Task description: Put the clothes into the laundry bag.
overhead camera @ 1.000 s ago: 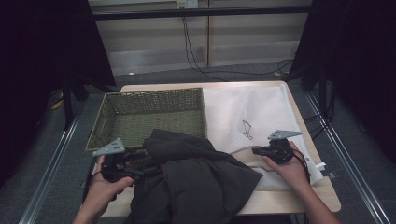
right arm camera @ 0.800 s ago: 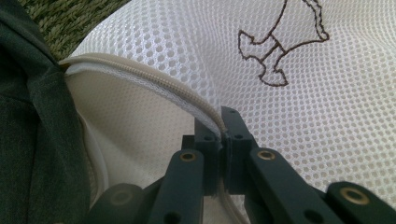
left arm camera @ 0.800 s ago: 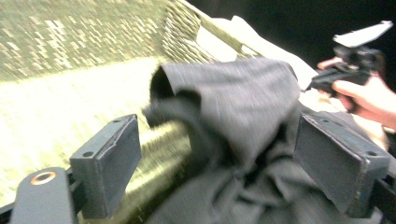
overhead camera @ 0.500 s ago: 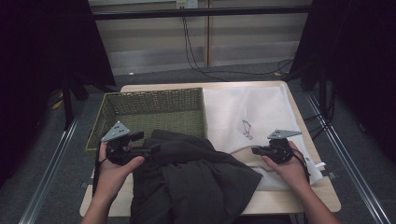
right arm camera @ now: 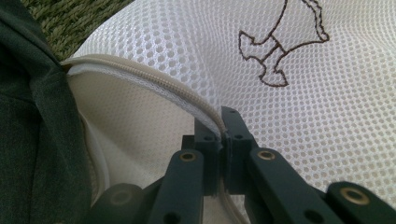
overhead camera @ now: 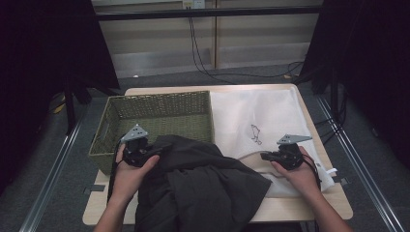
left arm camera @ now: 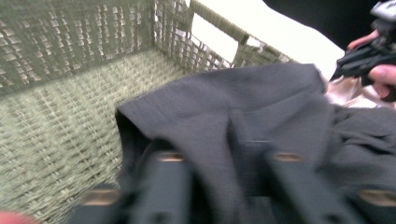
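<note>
- The dark garment [overhead camera: 193,188] is soft, limp cloth with some bulk; it will probably sag and drag rather than lift as one piece, so a pinch on a thick fold or edge near the top looks the safest hold
- The white mesh bag [overhead camera: 256,125] is light and floppy; its zip edge [right arm camera: 154,81] is the firmest part, a sensible place to grip when holding the mouth open
- The garment is charcoal grey, matt and heavily crumpled; it lies heaped on the near middle of the bench [overhead camera: 290,210], one corner over the front rim of the green woven basket [overhead camera: 154,113] and one side over the mouth of the bag
- The bag is fine white netting with a small dark outline stitched on it, spread flat on the right half of the bench beside the basket
- The left claw [overhead camera: 145,152] has just been closing; its jaws look pinched on a fold of the garment at the basket rim, though the left gripper view is blurred
- The right claw [right arm camera: 222,135] is clamped tight on the zip edge of the bag, holding the opening up
</note>
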